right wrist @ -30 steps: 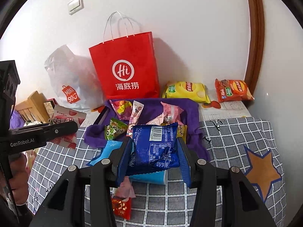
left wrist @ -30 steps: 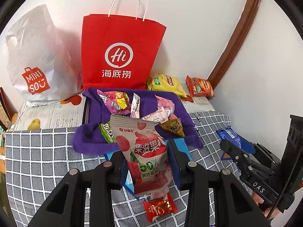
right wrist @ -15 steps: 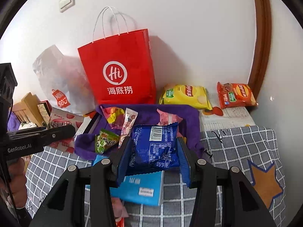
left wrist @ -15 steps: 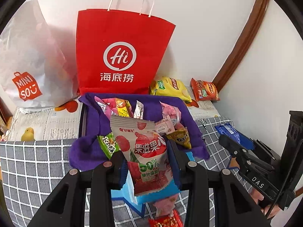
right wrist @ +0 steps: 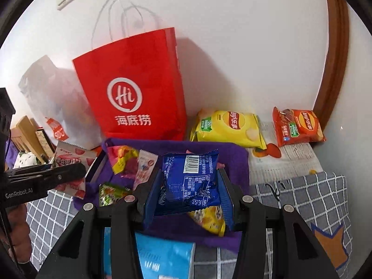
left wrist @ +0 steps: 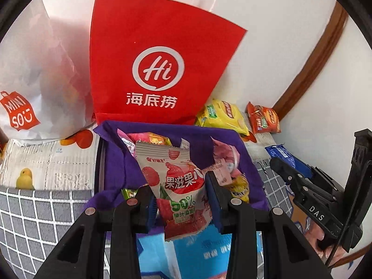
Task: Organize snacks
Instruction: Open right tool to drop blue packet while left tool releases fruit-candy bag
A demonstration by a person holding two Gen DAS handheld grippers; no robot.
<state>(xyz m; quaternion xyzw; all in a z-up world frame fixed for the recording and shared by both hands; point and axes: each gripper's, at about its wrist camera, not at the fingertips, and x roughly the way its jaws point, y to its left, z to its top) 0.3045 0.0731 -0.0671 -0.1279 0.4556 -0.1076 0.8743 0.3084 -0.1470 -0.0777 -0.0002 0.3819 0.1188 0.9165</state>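
snacks: strawberry packet [left wrist: 180,186] reads "50%"; red bag [left wrist: 160,62] "hi"

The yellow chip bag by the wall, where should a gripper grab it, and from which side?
Probably its near long edge, coming from the front over the purple cloth. The yellow chip bag lies flat with the wall right behind it, the red paper bag on its left and the orange chip bag on its right, so the front is freest.

The light-blue flat plastic packet [right wrist: 162,260] near the camera is cut off by the bottom edge and partly hidden behind gripper arms. The white plastic Miniso bag [left wrist: 34,81] runs off left.
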